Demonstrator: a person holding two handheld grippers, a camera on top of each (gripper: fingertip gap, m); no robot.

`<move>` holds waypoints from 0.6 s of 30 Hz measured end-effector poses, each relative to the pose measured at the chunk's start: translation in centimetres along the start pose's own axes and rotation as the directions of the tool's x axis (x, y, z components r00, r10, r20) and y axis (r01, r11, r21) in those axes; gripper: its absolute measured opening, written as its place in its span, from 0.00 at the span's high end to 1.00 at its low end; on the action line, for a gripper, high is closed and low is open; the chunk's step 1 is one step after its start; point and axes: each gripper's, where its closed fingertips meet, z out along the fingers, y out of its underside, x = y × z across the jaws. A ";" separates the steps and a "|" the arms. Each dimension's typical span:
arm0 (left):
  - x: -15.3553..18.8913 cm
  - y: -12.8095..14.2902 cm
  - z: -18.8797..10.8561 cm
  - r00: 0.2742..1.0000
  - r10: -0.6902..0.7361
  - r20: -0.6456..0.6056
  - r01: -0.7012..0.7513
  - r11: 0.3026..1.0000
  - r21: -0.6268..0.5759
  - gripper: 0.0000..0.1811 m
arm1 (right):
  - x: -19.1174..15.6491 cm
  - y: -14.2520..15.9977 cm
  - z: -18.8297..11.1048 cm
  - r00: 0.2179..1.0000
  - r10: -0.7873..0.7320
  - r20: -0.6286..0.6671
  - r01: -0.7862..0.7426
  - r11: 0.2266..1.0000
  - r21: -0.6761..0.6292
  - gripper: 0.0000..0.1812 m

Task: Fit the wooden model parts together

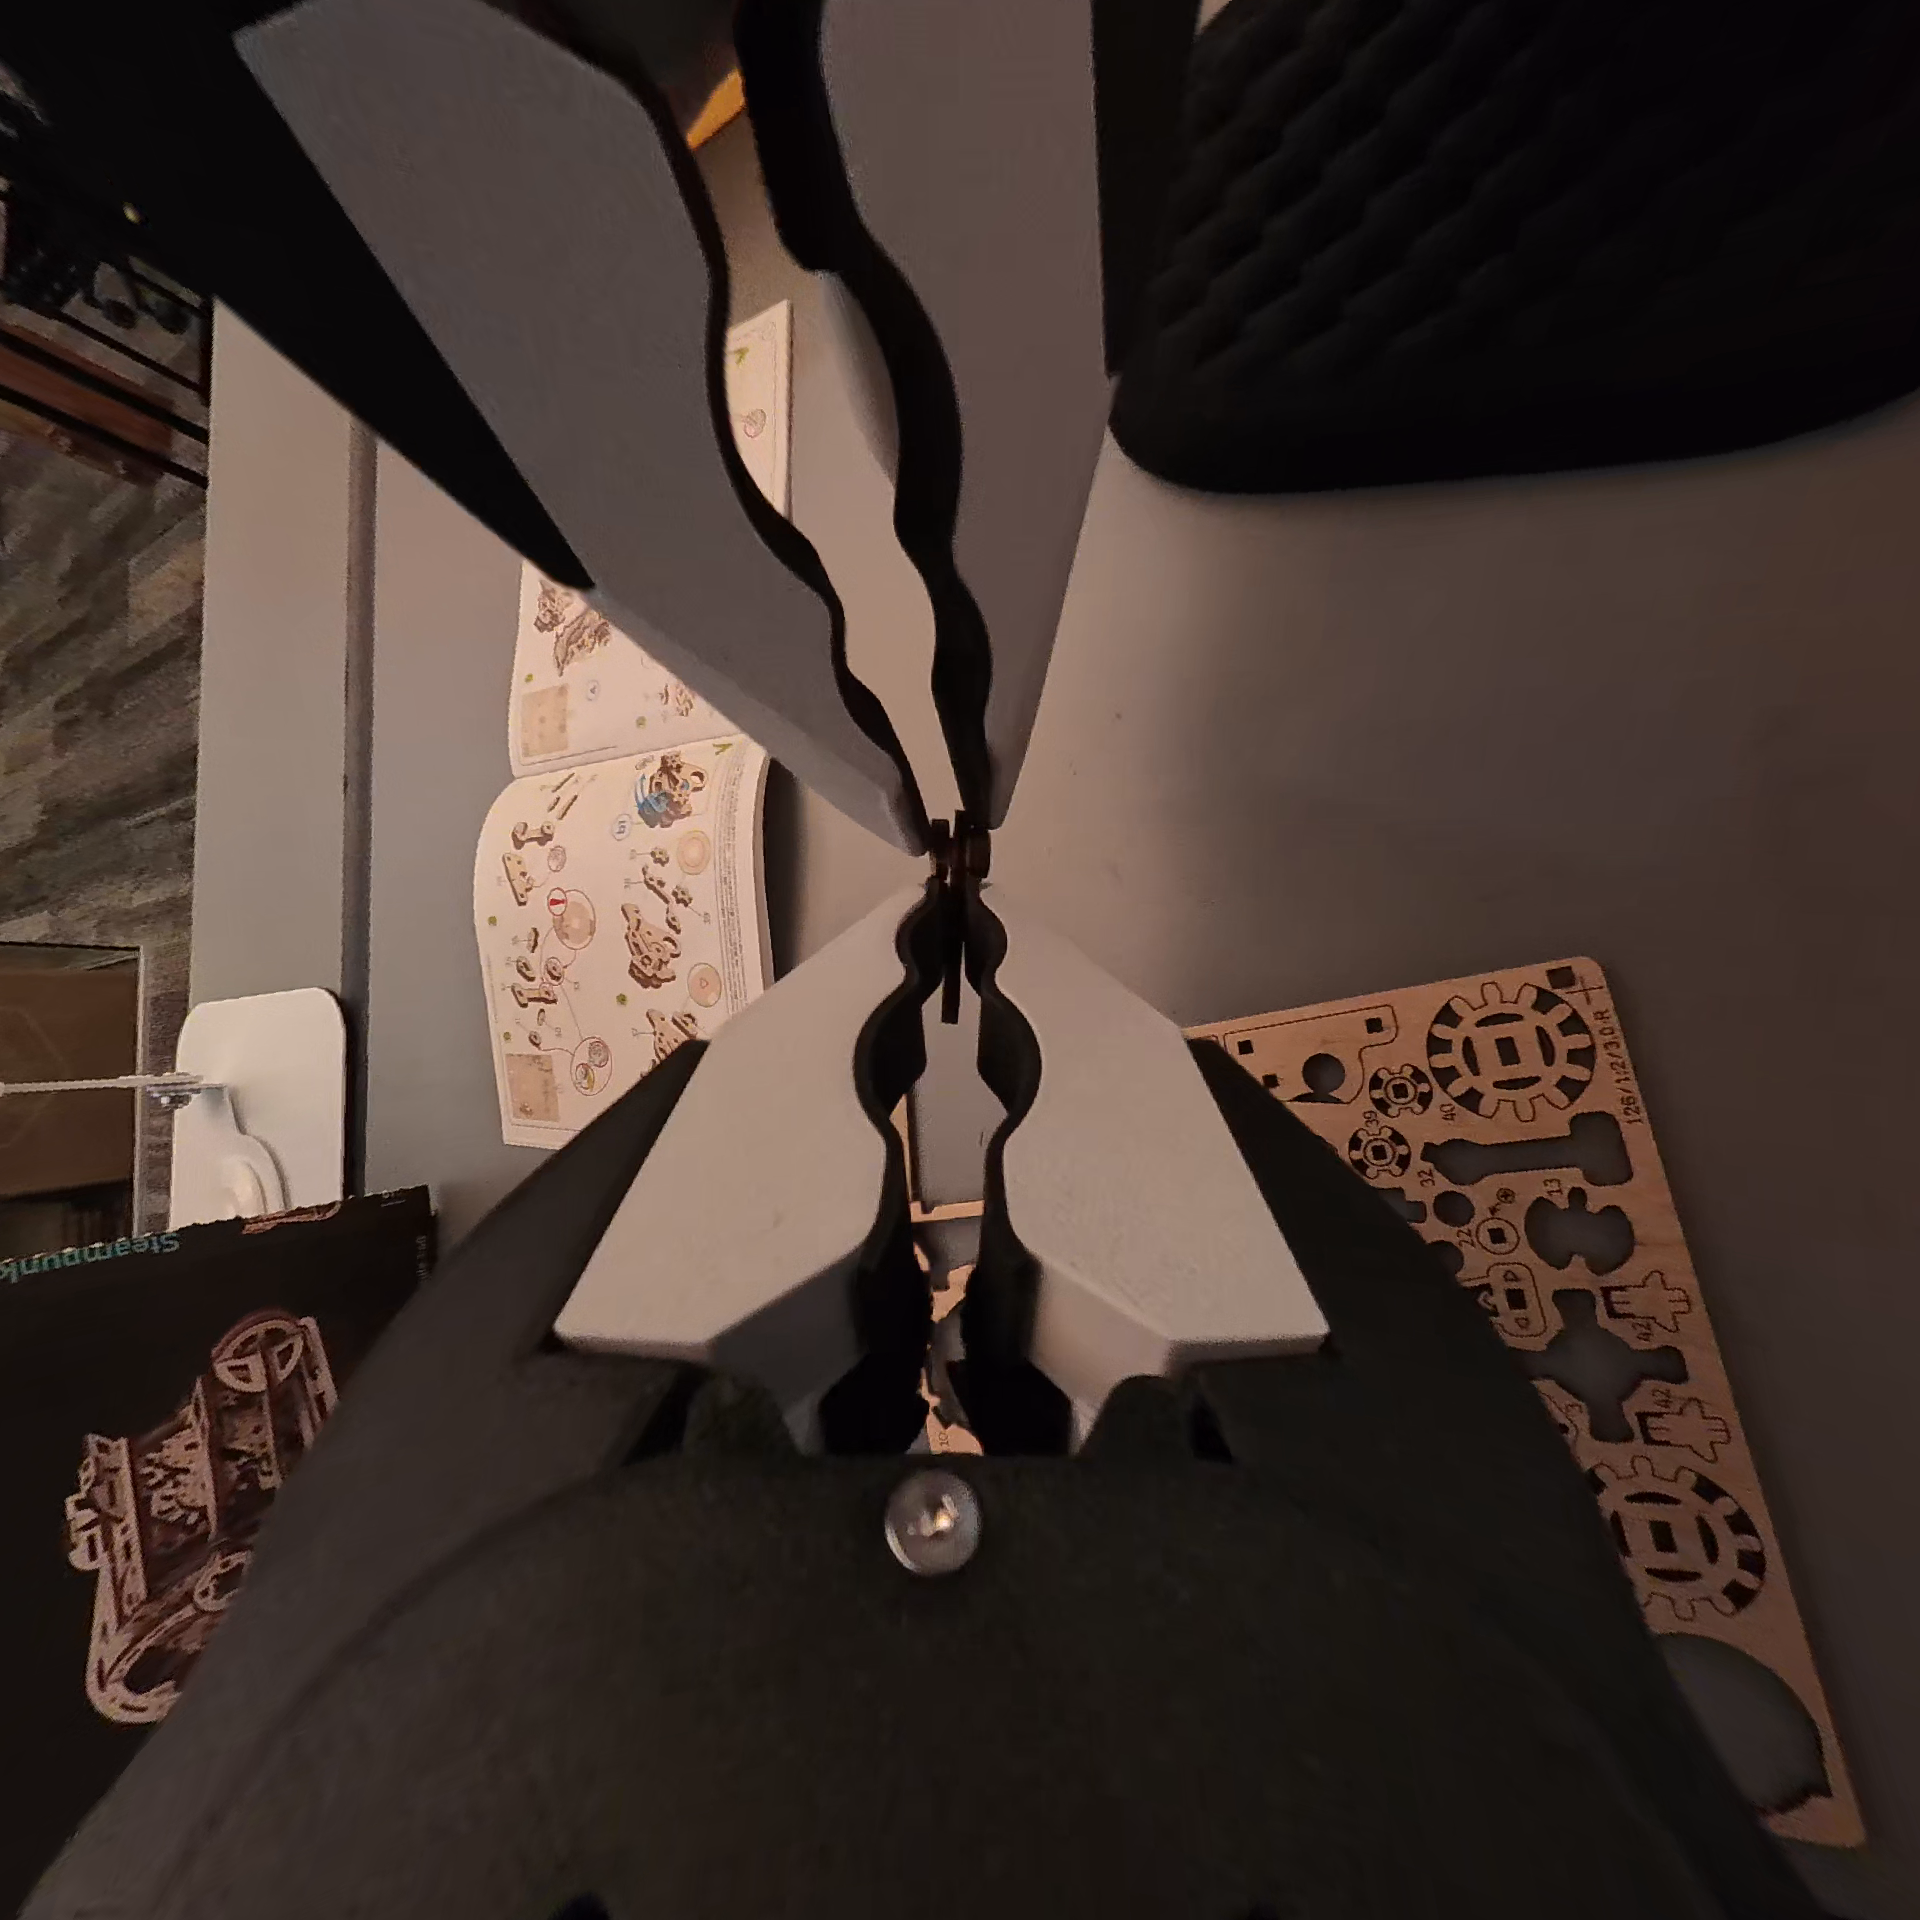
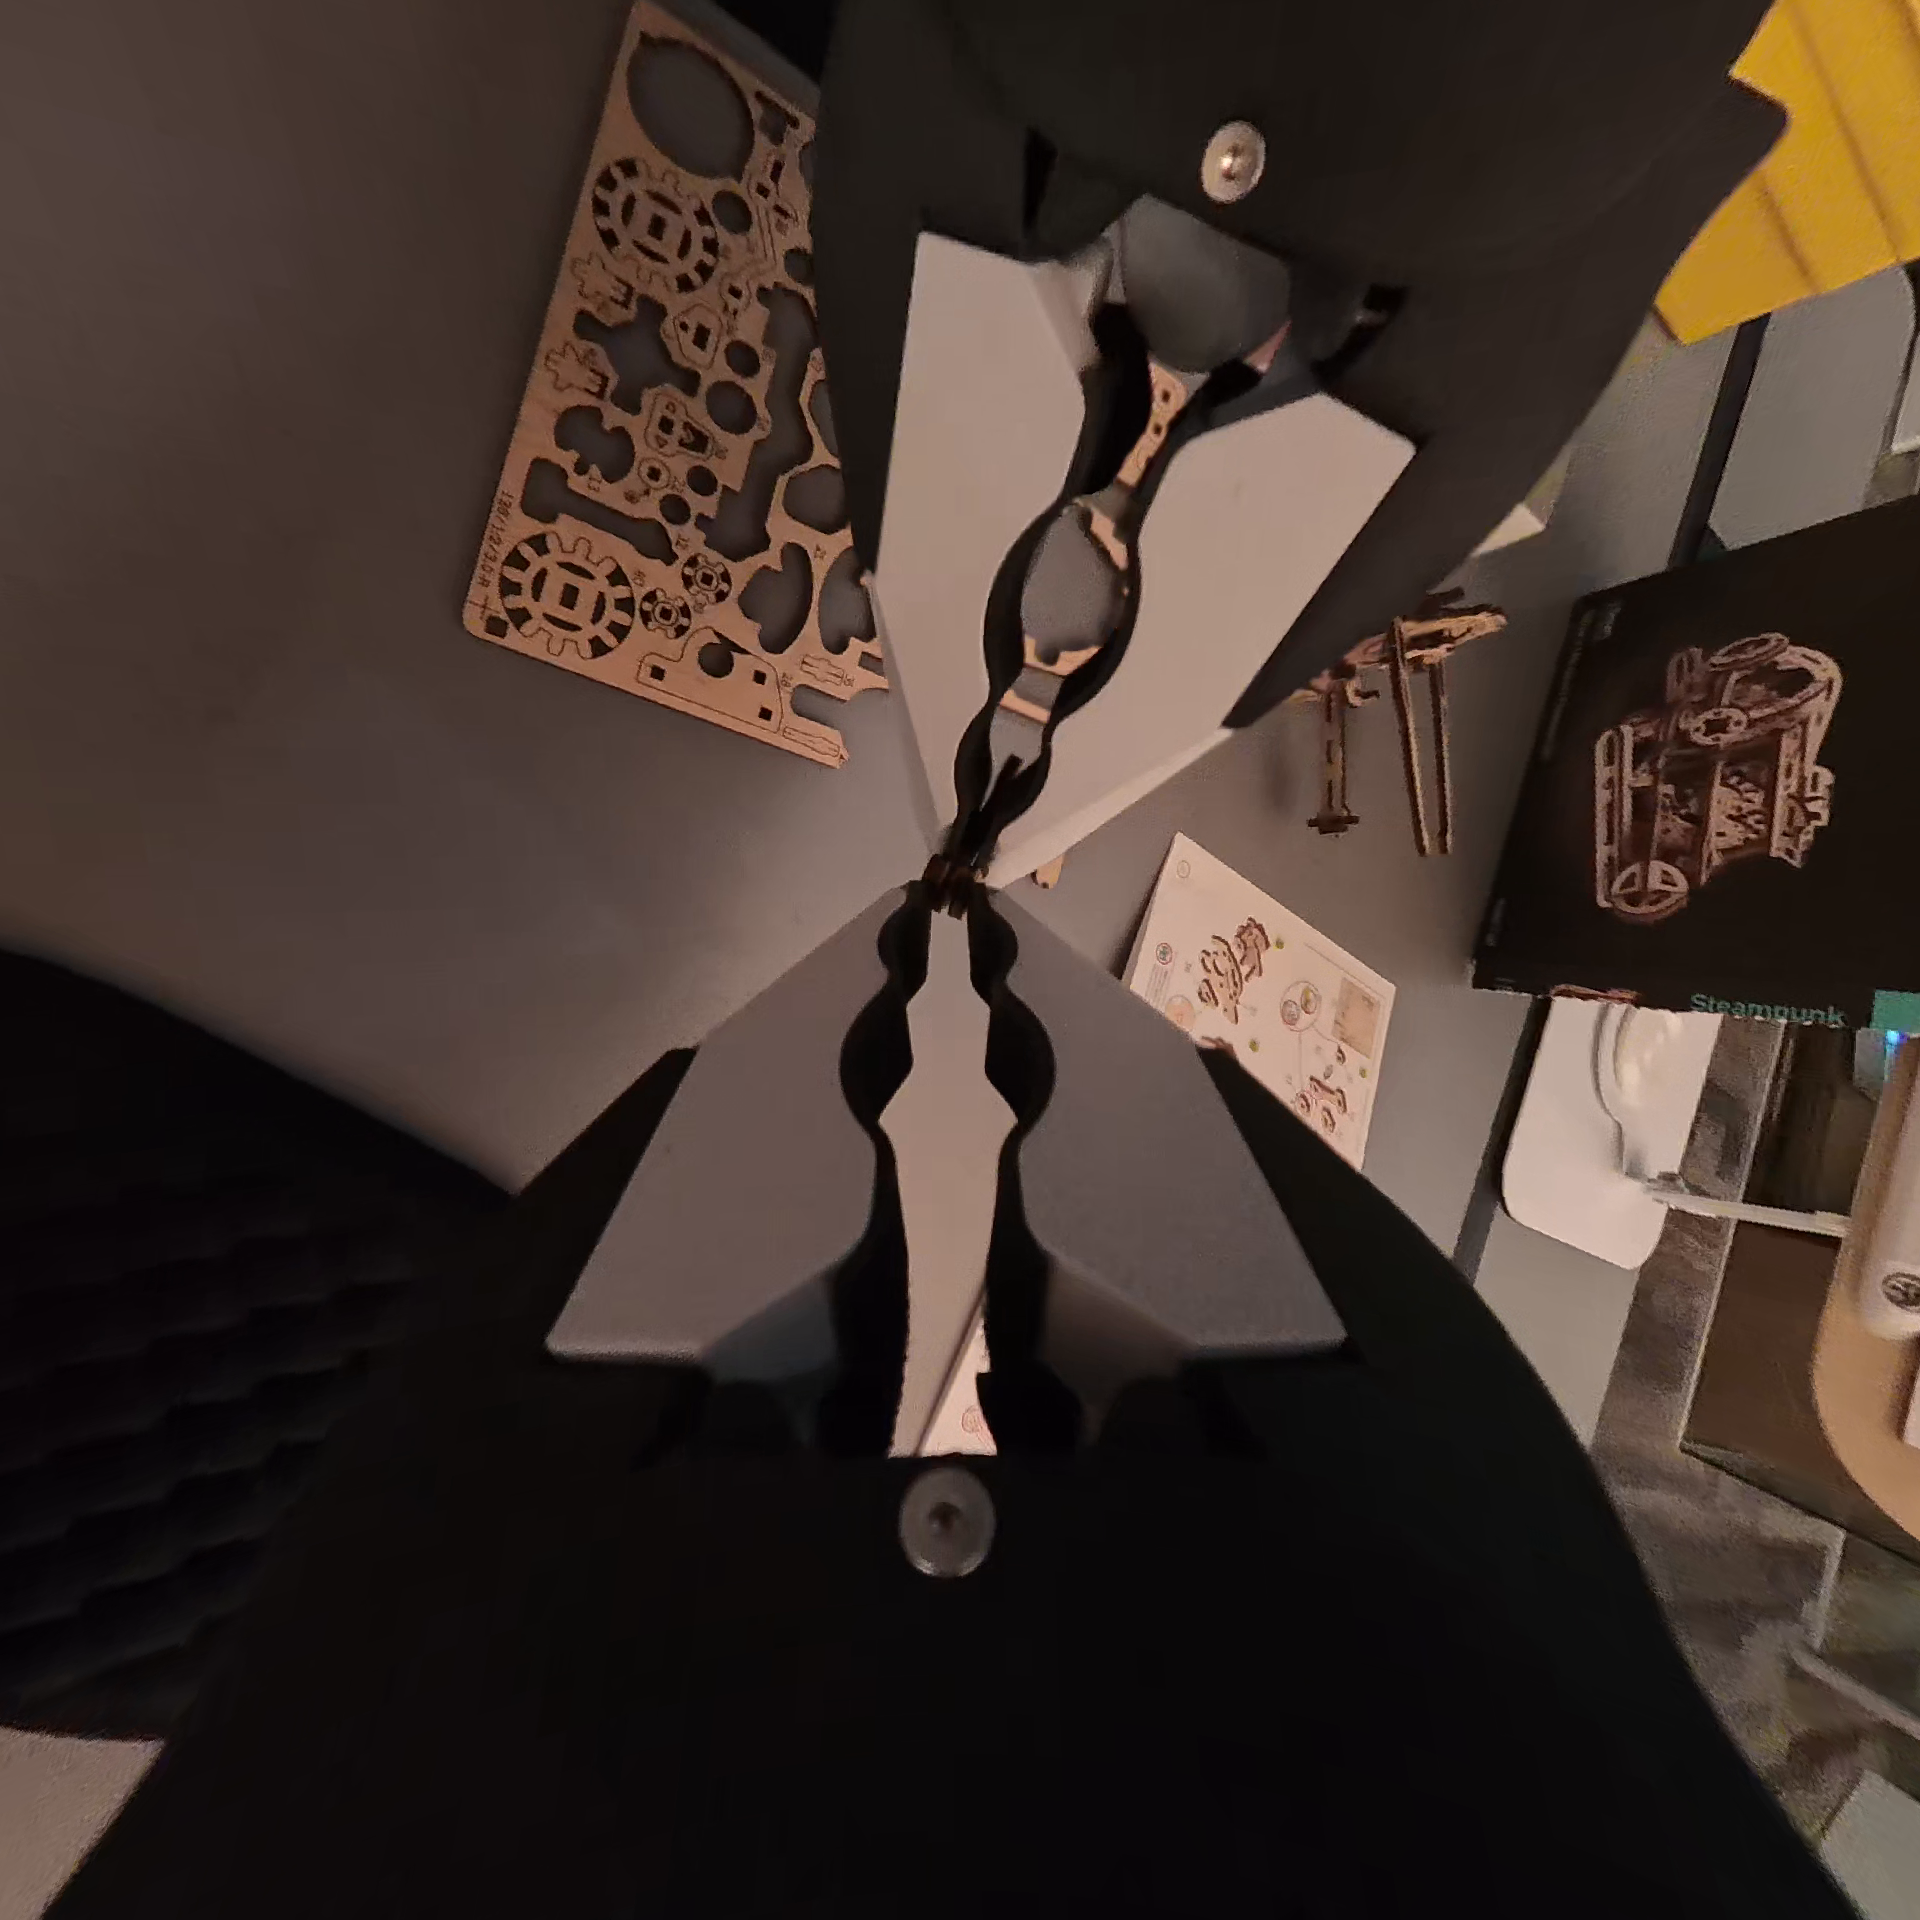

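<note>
Both grippers meet tip to tip above the grey table. My left gripper (image 1: 951, 899) is shut on a small thin dark wooden part (image 1: 950, 977), seen edge-on between its fingers. My right gripper (image 1: 951, 816) comes in from the top of the left wrist view. In the right wrist view my right gripper (image 2: 943, 906) is shut on a small wooden part (image 2: 945, 878), and the left gripper (image 2: 971, 831) faces it from above. The two parts touch at the tips; I cannot tell how they sit together.
A laser-cut wooden sheet (image 1: 1558, 1247) (image 2: 665, 416) lies on the table (image 1: 1455, 727). An open instruction booklet (image 1: 623, 935) (image 2: 1268, 997), a black box (image 1: 208, 1455) (image 2: 1704, 769) and a partly built wooden model (image 2: 1392, 707) lie nearby. A black padded seat (image 1: 1507, 239) (image 2: 208, 1247) borders the table. Only a small space, under 4 cm, lies between the two pairs of fingers.
</note>
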 end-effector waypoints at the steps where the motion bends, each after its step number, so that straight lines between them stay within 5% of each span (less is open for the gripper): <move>1: 0.0 0.0 0.0 1.000 0.002 -0.001 -0.002 1.000 0.001 1.00 | 0.0 0.0 0.0 1.000 -0.007 0.006 0.007 1.000 0.010 0.97; 18: 2.5 0.4 0.6 0.990 0.032 -0.140 -0.036 0.999 -0.026 1.00 | -2.3 -0.2 1.0 0.984 -0.109 0.143 0.091 0.988 0.127 0.97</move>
